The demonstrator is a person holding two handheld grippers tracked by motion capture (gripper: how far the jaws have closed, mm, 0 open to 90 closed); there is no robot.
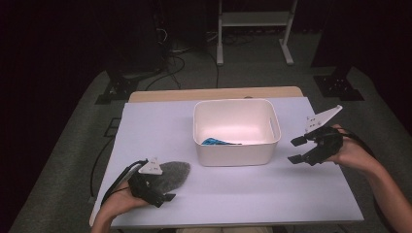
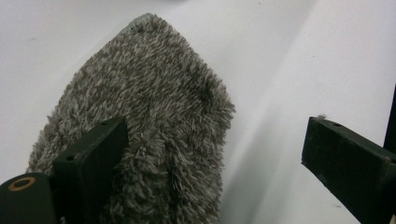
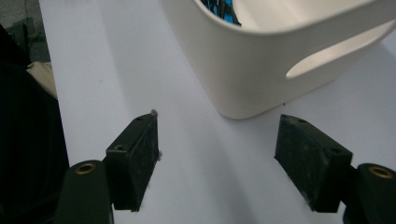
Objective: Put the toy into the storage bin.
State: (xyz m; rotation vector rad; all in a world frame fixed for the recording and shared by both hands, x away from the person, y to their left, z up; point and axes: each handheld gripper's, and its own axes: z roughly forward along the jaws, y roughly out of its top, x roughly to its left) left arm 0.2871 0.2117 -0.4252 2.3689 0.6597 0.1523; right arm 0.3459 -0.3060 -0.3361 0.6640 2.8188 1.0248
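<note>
A grey fluffy cloth (image 1: 174, 174) lies flat on the white table (image 1: 233, 194) at the front left. My left gripper (image 1: 163, 199) is held low at the cloth's near edge, open; in the left gripper view one jaw rests over the cloth (image 2: 154, 116) and the other stands over bare table. A white plastic bin (image 1: 236, 131) sits mid-table with a blue and black item (image 1: 216, 141) inside. My right gripper (image 1: 297, 149) hovers just right of the bin, open and empty, pointing at the bin's handle side (image 3: 280, 60).
The bin has a cut-out handle (image 3: 336, 51) on the side facing the right gripper. A wooden board edge (image 1: 214, 93) runs along the table's far side. Beyond it stand a white metal frame (image 1: 255, 29) and cables on the dark floor.
</note>
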